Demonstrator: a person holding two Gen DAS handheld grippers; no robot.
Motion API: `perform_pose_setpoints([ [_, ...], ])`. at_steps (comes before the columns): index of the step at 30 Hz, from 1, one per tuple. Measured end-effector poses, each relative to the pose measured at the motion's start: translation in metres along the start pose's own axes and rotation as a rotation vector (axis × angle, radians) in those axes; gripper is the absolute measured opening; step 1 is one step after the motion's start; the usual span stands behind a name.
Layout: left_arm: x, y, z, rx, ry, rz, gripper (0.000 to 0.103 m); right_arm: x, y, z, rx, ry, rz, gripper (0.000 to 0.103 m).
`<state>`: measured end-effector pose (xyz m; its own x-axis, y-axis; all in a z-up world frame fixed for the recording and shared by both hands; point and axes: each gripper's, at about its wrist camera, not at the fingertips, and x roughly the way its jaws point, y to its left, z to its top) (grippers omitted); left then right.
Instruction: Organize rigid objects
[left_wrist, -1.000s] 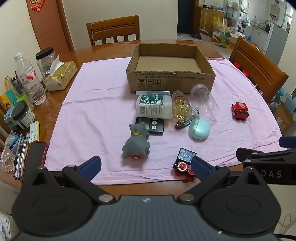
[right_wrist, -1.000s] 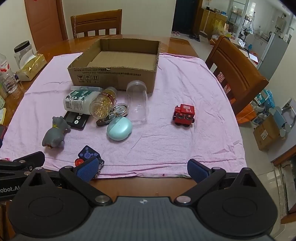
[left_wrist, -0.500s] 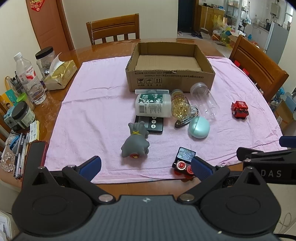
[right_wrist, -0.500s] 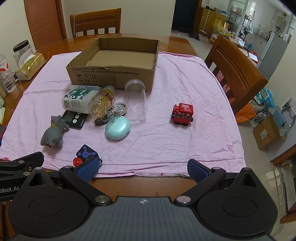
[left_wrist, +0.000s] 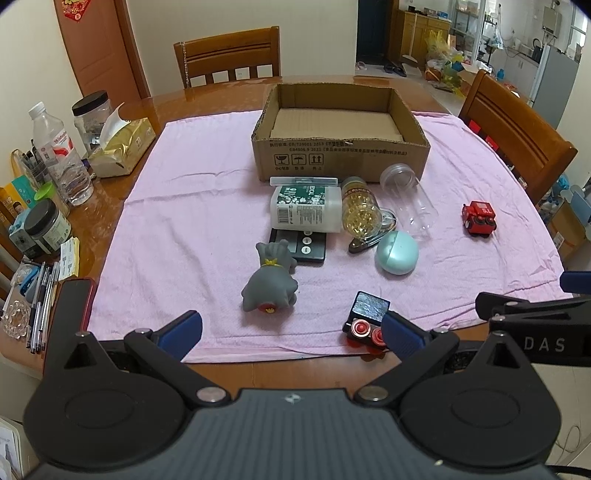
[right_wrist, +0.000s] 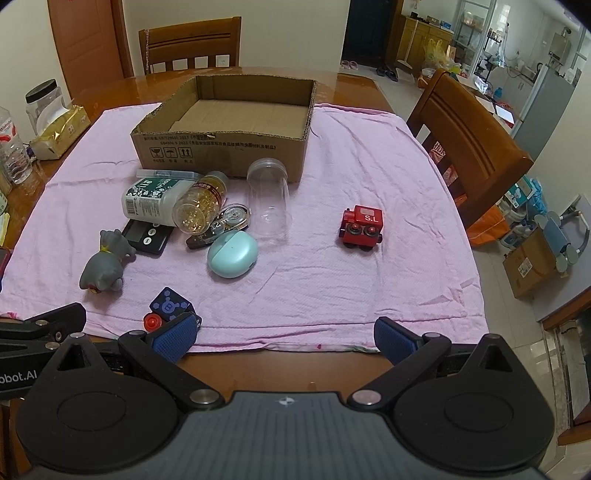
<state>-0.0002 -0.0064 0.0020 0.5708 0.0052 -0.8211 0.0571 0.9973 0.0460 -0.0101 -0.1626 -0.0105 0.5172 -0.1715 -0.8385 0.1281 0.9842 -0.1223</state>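
An empty cardboard box (left_wrist: 341, 157) (right_wrist: 221, 149) stands at the back of the pink cloth (left_wrist: 184, 229). In front of it lie a white bottle (left_wrist: 304, 209), a pill bottle (left_wrist: 360, 212), a clear jar (left_wrist: 410, 201), a teal case (left_wrist: 396, 252), a grey toy cat (left_wrist: 269, 280), a black remote (left_wrist: 310, 249), a dark toy car (left_wrist: 365, 317) and a red train (right_wrist: 362, 225). My left gripper (left_wrist: 291, 332) is open and empty at the table's near edge. My right gripper (right_wrist: 284, 336) is open and empty, right of it.
Bottles, jars, a tissue pack (left_wrist: 122, 147) and pens sit on the bare table at the left. Wooden chairs stand behind the table (left_wrist: 229, 55) and at its right (right_wrist: 469, 136). A red phone (left_wrist: 86, 302) lies near the left corner.
Both grippers have drifted slightly forward and up; the scene sits a little lower in view. No object has moved and both grippers stay open.
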Motion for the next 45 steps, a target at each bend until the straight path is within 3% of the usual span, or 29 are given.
perform_pose_setpoints([
  [28,-0.011,-0.004,0.001,-0.008,-0.028,0.009,0.102,-0.008,-0.010,0.000,-0.006,-0.034,0.022,0.103],
  [41,-0.008,-0.005,0.009,0.024,-0.009,-0.028,0.102,0.001,-0.010,0.003,-0.011,0.003,0.068,0.103],
  [45,-0.004,-0.002,0.012,0.030,-0.029,-0.044,0.102,0.007,-0.008,0.003,-0.019,-0.022,0.109,0.103],
])
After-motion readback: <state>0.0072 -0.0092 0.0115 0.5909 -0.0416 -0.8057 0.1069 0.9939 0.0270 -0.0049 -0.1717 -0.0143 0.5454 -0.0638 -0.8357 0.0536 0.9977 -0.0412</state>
